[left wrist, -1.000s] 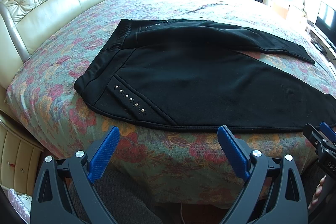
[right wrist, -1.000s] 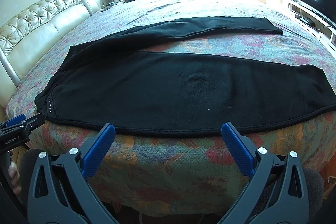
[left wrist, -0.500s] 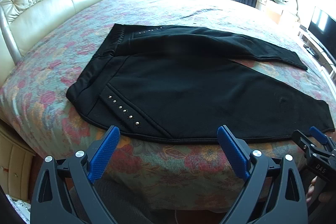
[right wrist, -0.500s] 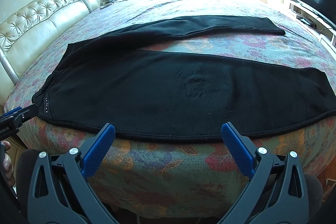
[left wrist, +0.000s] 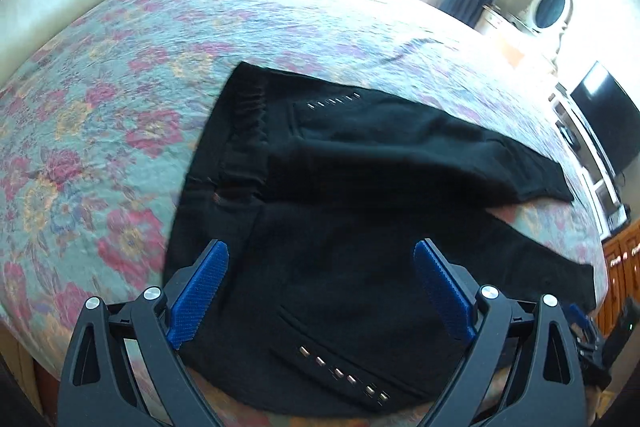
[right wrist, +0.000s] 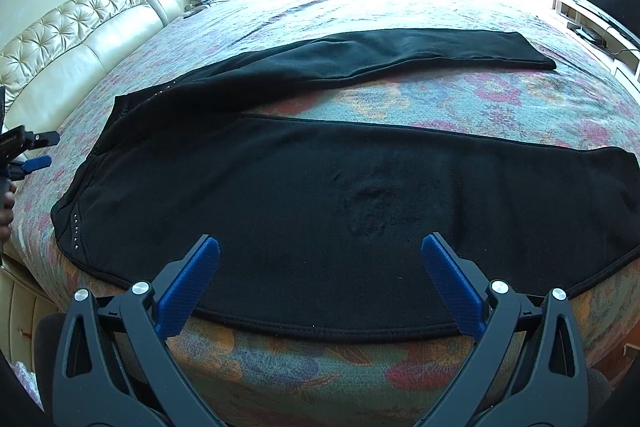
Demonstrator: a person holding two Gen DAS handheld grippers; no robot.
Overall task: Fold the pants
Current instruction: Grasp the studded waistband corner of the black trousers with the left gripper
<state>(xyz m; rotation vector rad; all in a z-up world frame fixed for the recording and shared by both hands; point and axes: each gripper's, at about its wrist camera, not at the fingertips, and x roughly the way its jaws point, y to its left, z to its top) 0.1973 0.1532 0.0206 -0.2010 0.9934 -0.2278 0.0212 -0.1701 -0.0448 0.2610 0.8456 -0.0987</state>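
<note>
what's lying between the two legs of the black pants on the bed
Only bare floral bedspread: a wedge of it separates the two legs of the black pants, widening toward the cuffs. The right wrist view shows it best.

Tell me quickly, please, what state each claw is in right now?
Left claw: open, holding nothing, above the waist end of the black pants.
Right claw: open, holding nothing, over the near pant leg.
</note>
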